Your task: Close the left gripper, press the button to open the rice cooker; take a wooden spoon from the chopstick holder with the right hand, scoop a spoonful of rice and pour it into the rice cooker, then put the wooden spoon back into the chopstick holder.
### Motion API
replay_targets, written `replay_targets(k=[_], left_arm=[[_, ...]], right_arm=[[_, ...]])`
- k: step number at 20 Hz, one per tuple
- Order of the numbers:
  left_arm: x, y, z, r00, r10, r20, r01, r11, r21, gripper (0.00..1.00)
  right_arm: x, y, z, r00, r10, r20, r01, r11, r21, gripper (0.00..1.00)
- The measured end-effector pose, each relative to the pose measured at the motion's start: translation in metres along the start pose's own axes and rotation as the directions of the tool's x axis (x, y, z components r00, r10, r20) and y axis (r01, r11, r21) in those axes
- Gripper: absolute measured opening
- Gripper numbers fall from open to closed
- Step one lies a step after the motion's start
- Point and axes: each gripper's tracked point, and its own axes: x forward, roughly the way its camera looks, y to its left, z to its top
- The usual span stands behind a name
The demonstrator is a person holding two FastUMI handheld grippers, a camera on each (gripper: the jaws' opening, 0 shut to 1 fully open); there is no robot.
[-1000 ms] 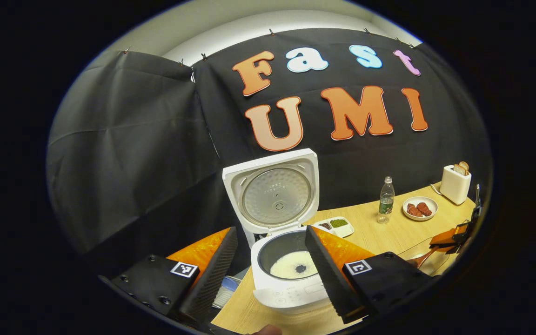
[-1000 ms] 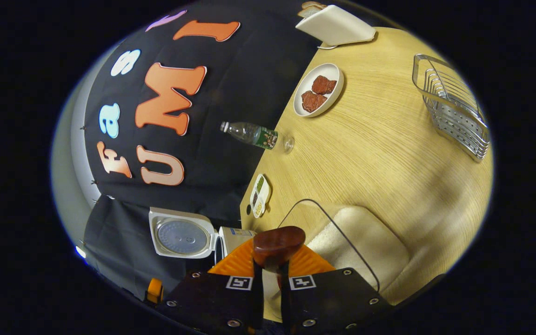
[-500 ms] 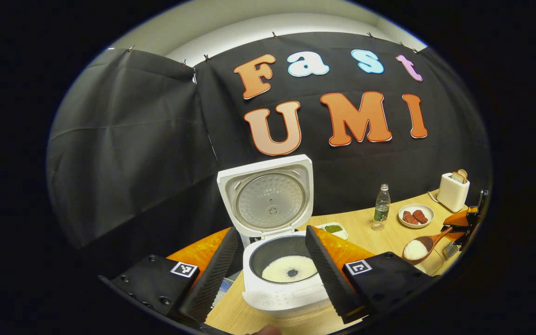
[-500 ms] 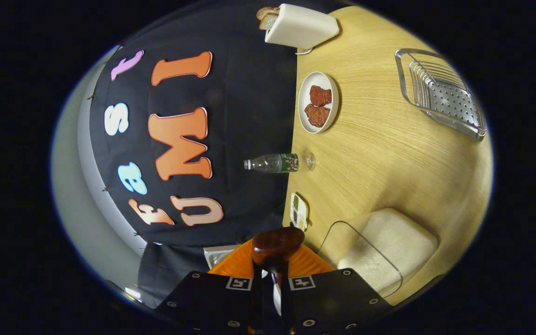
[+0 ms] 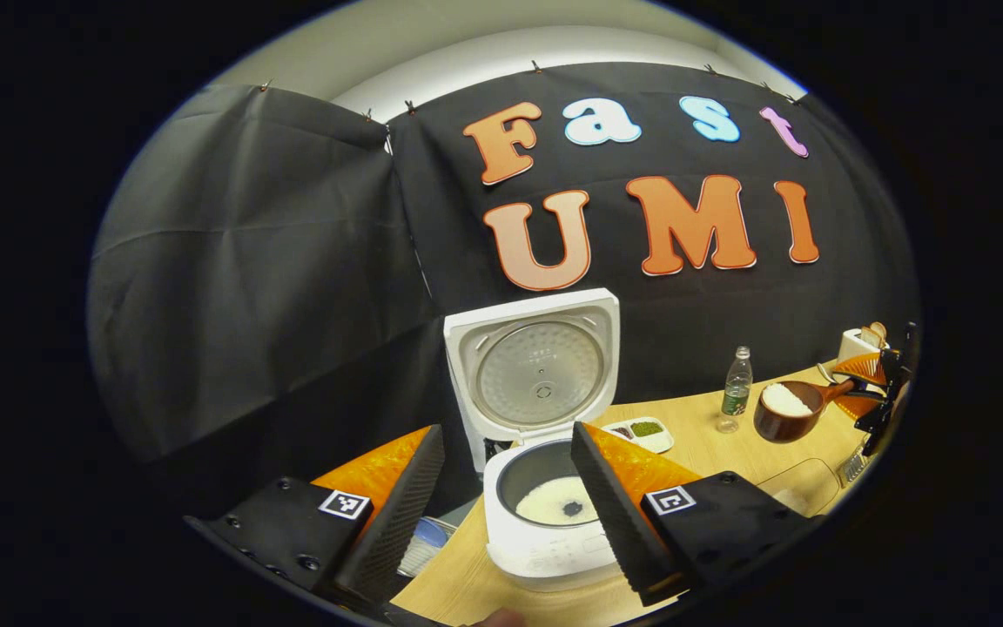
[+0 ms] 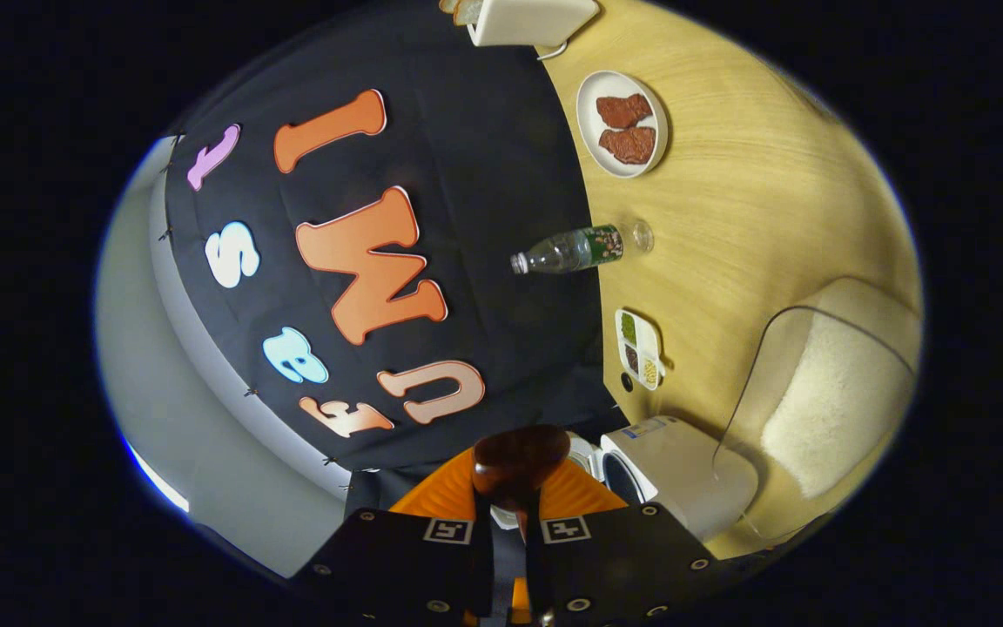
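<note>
Item 1. Left claw: jaws set wide apart, gripping nothing, hanging near the front of the rice cooker.

Item 2. Rice cooker: white, standing on the table, lid swung up and back. Inner pot exposed, a shallow layer of rice in its bottom. Button step judged complete.

Item 3. Right claw: jaws drawn in close on the handle of the wooden spoon, both fingers against it. Seen from the left gripper view, this claw sits at the far right, raised above the table.

Item 4. Wooden spoon: bowl heaped with white rice, bowl end pointing left toward the cooker, handle running right into the right claw. Long axis roughly level, lying across the scene.

Item 5. Key relation: the open pot lies to the left of and below the loaded spoon bowl, well apart from it, with the water bottle and small divided dish between. The right claw is the one carrying; judged next: travel left, bowl kept level, then tip over the pot mouth.

Item 6. Clear container of rice: on the table just right of the cooker.

Item 7. Chopstick holder: position cannot be told.
</note>
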Motion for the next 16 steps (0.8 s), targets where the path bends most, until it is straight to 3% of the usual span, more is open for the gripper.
replay_targets(k=[5, 6, 10, 16], left_arm=[[0.005, 0.034, -0.011, 0.998, 0.057, -0.008, -0.057, 0.998, -0.026, 0.95], [0.004, 0.044, -0.014, 0.997, 0.073, -0.012, -0.074, 0.997, -0.034, 0.99], [0.005, 0.078, -0.024, 0.991, 0.126, -0.034, -0.127, 0.990, -0.053, 0.95], [0.011, 0.117, -0.037, 0.984, 0.168, -0.052, -0.171, 0.983, -0.065, 0.95]], right_arm=[[0.040, 0.004, -0.043, 0.996, -0.016, -0.083, 0.017, 1.000, 0.012, 0.14], [0.049, 0.005, -0.052, 0.995, -0.024, -0.099, 0.024, 1.000, 0.007, 0.14], [0.089, 0.011, -0.092, 0.986, -0.026, -0.162, 0.029, 0.999, 0.021, 0.14], [0.138, -0.005, -0.136, 0.975, -0.078, -0.210, 0.068, 0.996, -0.056, 0.14]])
